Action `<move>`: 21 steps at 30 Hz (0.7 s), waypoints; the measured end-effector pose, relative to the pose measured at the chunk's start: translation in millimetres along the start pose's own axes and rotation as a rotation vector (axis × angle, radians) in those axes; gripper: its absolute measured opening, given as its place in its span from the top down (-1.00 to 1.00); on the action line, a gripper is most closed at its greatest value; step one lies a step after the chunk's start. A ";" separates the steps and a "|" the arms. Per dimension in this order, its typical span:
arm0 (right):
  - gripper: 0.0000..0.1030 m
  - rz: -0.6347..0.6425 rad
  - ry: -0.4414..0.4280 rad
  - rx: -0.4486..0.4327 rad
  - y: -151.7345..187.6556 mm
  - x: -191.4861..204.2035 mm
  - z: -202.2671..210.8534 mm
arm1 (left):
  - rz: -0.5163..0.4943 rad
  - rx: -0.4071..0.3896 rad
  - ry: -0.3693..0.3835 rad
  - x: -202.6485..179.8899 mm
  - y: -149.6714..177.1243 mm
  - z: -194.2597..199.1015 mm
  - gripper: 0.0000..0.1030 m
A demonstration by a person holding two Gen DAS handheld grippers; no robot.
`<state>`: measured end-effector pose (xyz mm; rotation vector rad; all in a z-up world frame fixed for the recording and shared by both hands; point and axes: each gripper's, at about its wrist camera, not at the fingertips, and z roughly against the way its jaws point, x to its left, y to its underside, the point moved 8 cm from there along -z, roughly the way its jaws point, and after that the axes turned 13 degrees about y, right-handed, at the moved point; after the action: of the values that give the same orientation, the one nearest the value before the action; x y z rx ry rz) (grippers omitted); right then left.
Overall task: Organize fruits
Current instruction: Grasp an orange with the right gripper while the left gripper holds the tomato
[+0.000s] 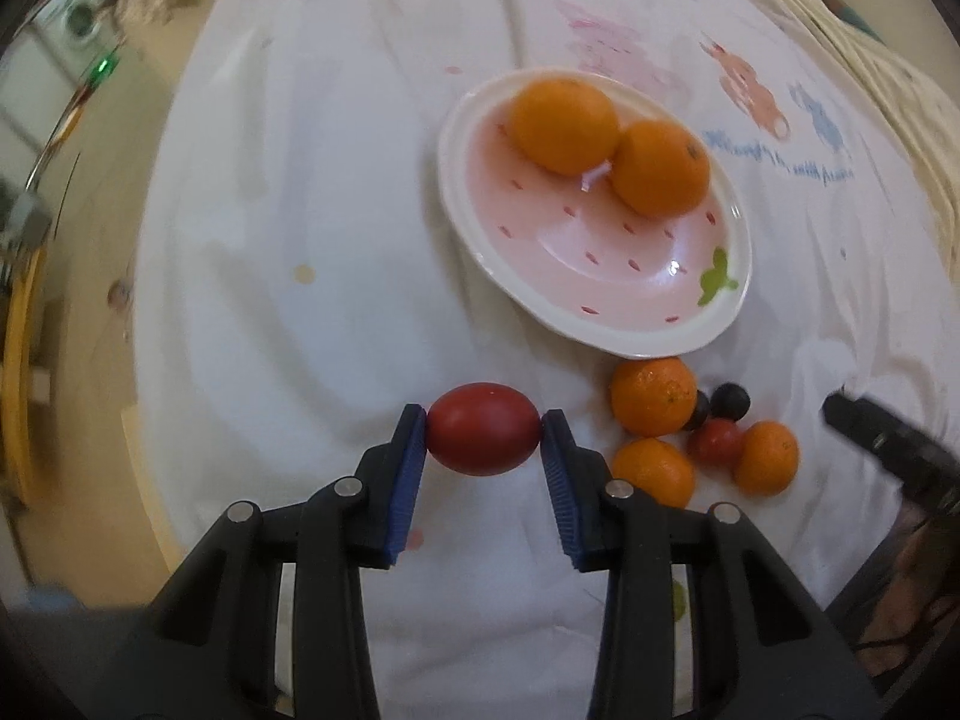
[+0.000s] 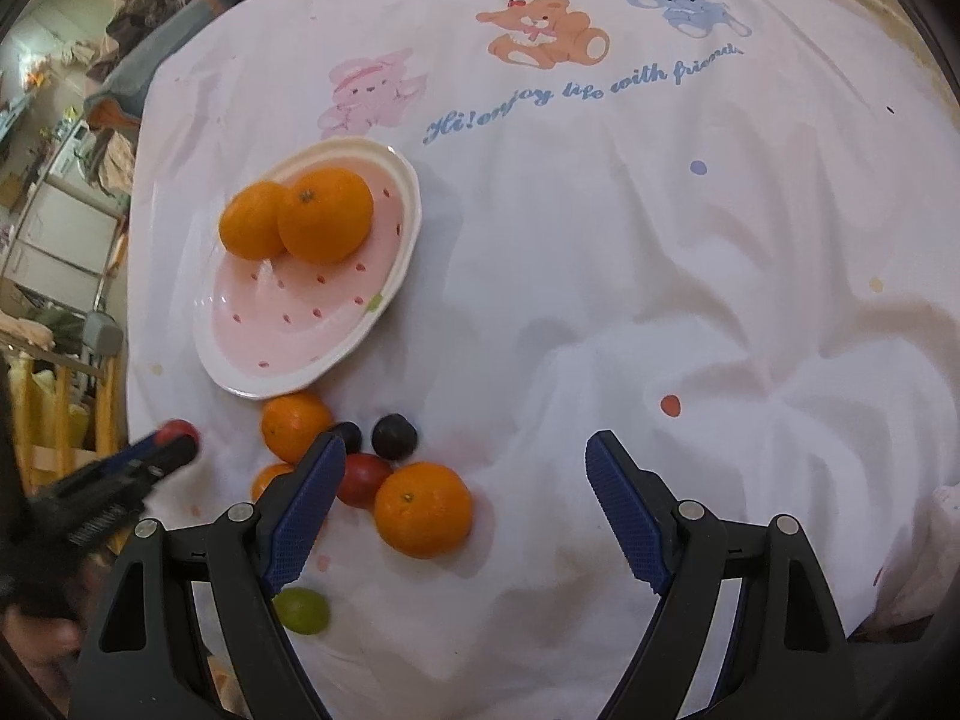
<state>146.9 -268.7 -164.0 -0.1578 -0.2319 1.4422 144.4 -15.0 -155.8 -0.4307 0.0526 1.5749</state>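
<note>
My left gripper (image 1: 485, 417) is shut on a red tomato (image 1: 485, 438), its blue pads pressing both ends just above the cloth. A pink strawberry-pattern plate (image 1: 600, 343) beyond it holds two oranges (image 1: 564, 123). Right of the tomato lies a cluster: three small oranges (image 1: 654, 396), two dark grapes (image 1: 731, 401) and a small red tomato (image 1: 714, 439). In the right wrist view my right gripper (image 2: 465, 444) hangs open over that cluster; one orange (image 2: 423, 507) lies between its fingers, untouched. The left gripper (image 2: 171, 441) shows at the left edge with the tomato.
A white cloth (image 2: 660, 240) printed with cartoon animals and blue writing covers the table. A green grape (image 2: 303, 609) lies near the front, beside my right gripper's left finger. Wooden furniture and floor show past the table's left edge (image 1: 138, 300).
</note>
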 end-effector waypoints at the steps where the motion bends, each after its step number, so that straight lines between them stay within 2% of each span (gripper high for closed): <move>1: -0.63 0.014 0.014 -0.003 1.4 1.0 -0.5 | 0.007 -0.003 -0.006 2.7 -1.5 2.0 0.33; 3: -0.60 0.089 0.059 -0.018 6.3 8.8 -1.1 | 0.019 -0.021 -0.006 4.7 -2.4 10.0 0.33; 7: -0.56 0.189 0.063 -0.008 18.9 26.3 -4.7 | -0.003 -0.056 0.008 -5.9 -11.4 15.9 0.33; 9: -0.49 0.259 0.101 0.002 25.7 32.9 -11.5 | -0.013 -0.064 0.004 -7.6 -11.8 18.2 0.33; 14: -0.34 0.322 0.148 0.023 32.2 38.0 -23.0 | -0.019 -0.071 0.009 -10.1 -13.9 19.9 0.33; 17: -0.31 0.354 0.179 0.020 33.8 40.7 -27.1 | -0.009 -0.073 0.017 -10.2 -10.3 21.5 0.33; 21: -0.02 0.392 0.166 0.024 37.4 47.2 -29.7 | -0.013 -0.068 0.015 -9.6 -7.6 19.7 0.33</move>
<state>123.6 -216.4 -198.9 -0.3151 -0.0476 1.8092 147.0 -17.8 -132.9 -0.4950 0.0080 1.5639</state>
